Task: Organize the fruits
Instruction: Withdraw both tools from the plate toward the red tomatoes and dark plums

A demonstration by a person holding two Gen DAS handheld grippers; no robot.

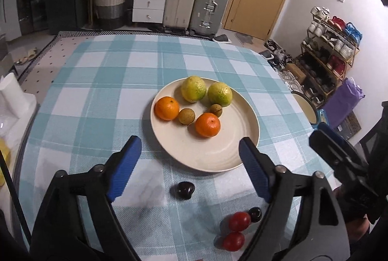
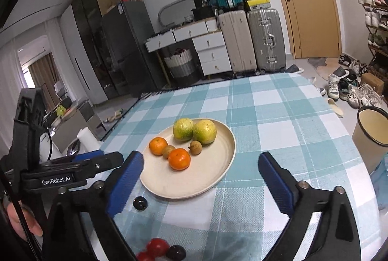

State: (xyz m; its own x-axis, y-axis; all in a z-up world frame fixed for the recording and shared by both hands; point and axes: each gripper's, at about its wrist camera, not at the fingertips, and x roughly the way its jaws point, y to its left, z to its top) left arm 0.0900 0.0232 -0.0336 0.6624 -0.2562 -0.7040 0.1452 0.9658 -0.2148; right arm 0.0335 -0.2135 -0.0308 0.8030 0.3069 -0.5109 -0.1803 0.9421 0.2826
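Both claws are hanging spread wide and empty above the checked tablecloth (image 1: 101,81), held back so each camera is taking in the whole spread. The left gripper (image 1: 190,156) is framing a dark cherry (image 1: 184,190) lying just short of the cream plate (image 1: 218,154), probably the next pick. The right gripper (image 2: 201,176) is waiting beside it. Two oranges (image 1: 166,108), two green-yellow citrus (image 1: 194,88) and two longans (image 1: 186,116) are already sitting on the plate, while two cherry tomatoes (image 1: 238,222) and another dark cherry (image 1: 255,213) are lying loose nearer the camera
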